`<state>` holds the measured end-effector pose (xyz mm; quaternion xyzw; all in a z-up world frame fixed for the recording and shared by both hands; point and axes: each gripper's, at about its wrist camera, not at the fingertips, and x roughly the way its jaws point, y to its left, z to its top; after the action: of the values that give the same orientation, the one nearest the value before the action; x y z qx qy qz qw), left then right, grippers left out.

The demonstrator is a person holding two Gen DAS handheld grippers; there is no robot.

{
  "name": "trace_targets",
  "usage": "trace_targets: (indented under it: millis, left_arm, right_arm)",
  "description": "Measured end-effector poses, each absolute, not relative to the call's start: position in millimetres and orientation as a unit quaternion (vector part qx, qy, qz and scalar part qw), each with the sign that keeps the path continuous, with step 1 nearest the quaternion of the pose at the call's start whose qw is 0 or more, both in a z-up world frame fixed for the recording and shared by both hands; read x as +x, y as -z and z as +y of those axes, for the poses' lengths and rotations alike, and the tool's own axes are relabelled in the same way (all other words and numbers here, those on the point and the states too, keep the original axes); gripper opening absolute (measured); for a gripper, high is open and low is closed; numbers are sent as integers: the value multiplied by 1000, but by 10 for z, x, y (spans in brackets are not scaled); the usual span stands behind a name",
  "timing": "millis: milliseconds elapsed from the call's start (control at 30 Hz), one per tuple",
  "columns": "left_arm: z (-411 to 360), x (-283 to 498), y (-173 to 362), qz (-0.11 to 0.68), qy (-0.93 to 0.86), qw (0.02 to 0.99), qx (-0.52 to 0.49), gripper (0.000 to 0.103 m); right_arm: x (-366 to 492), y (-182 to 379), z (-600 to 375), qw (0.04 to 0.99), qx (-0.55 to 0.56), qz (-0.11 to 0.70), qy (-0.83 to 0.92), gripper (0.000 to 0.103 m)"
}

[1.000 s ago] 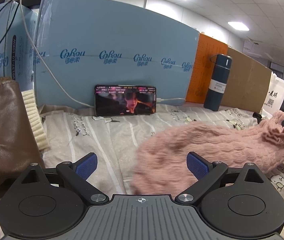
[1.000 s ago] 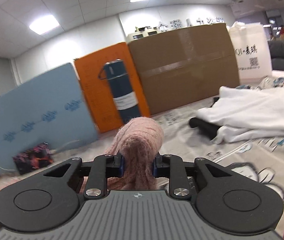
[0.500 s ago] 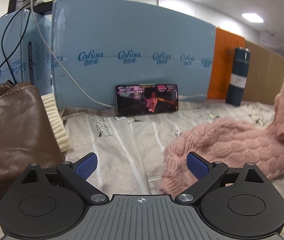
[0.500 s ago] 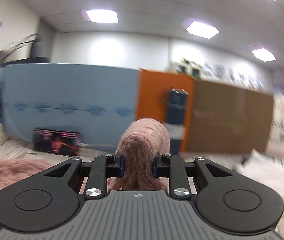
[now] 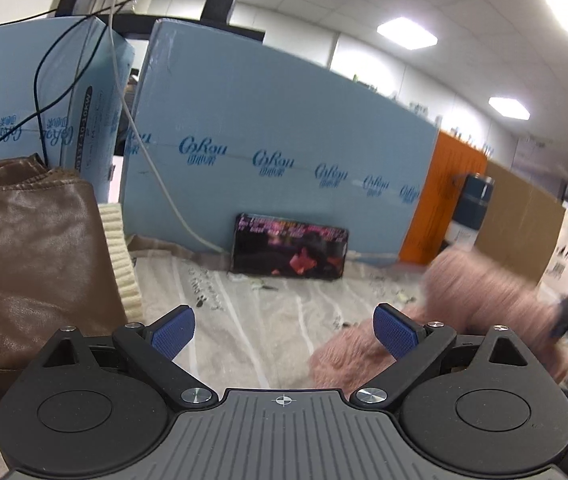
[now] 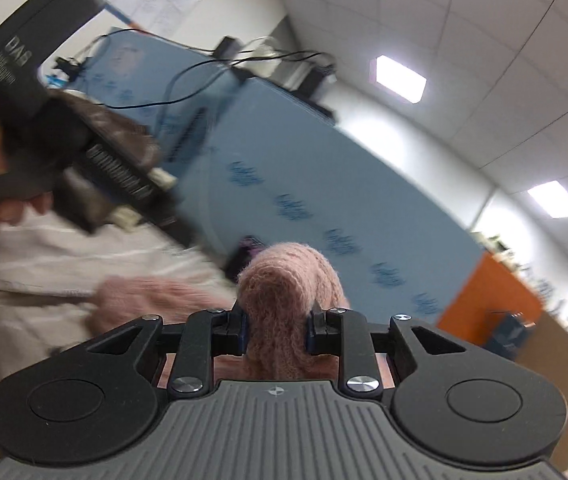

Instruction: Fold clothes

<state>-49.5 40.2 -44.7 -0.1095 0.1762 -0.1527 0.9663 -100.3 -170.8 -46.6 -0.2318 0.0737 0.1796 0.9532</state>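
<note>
A pink knitted sweater (image 5: 480, 304) lies bunched on the patterned sheet at the right of the left wrist view, blurred by motion. My left gripper (image 5: 284, 332) is open and empty, held over the sheet to the left of the sweater. My right gripper (image 6: 278, 328) is shut on a fold of the pink sweater (image 6: 288, 280), which bulges up between its fingers and trails down to the left. The left gripper's body (image 6: 64, 152) and the hand that holds it show at the upper left of the right wrist view.
A brown leather jacket (image 5: 24, 264) with a cream knit cuff (image 5: 122, 264) lies at the left. A phone (image 5: 290, 250) leans against blue foam boards (image 5: 276, 144). An orange board (image 5: 448, 196), a dark flask (image 5: 472, 208) and cardboard (image 5: 516, 220) stand at the back right.
My right gripper has swung left and tilted, carrying the sweater's fold toward the left gripper. The left view has turned left and tilted. The sweater has bunched up at the right.
</note>
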Motion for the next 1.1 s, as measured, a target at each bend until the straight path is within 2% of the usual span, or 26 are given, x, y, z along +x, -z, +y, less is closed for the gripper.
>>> trace_targets:
  millis: [100, 167, 233, 333, 533, 633, 700, 933, 1100]
  left_arm:
    - [432, -519, 431, 162, 176, 962, -131, 98]
    - [444, -527, 425, 156, 201, 956, -147, 98]
    - [450, -518, 432, 157, 224, 948, -162, 98]
    - [453, -484, 464, 162, 244, 939, -180, 99]
    - [502, -425, 526, 175, 269, 920, -225, 99]
    - [523, -372, 530, 203, 300, 890, -275, 99]
    - [490, -340, 534, 227, 327, 864, -308, 99]
    - [98, -352, 575, 295, 316, 859, -275, 99]
    - [-93, -267, 677, 321, 300, 860, -259, 99]
  right_arm:
    - [-948, 503, -1623, 948, -202, 107, -221, 30]
    - [-912, 528, -1567, 943, -181, 128, -249, 39]
    - [-904, 499, -1623, 939, -148, 139, -278, 58]
    - [-916, 413, -1798, 931, -87, 146, -323, 71]
    - [-948, 235, -2165, 902, 33, 153, -402, 86]
    - [-968, 159, -2498, 916, 67, 125, -375, 93]
    - [-923, 189, -2714, 929, 95, 120, -336, 96]
    - [-709, 399, -3217, 909, 246, 138, -306, 97]
    - [-662, 491, -3287, 905, 272, 158, -288, 97]
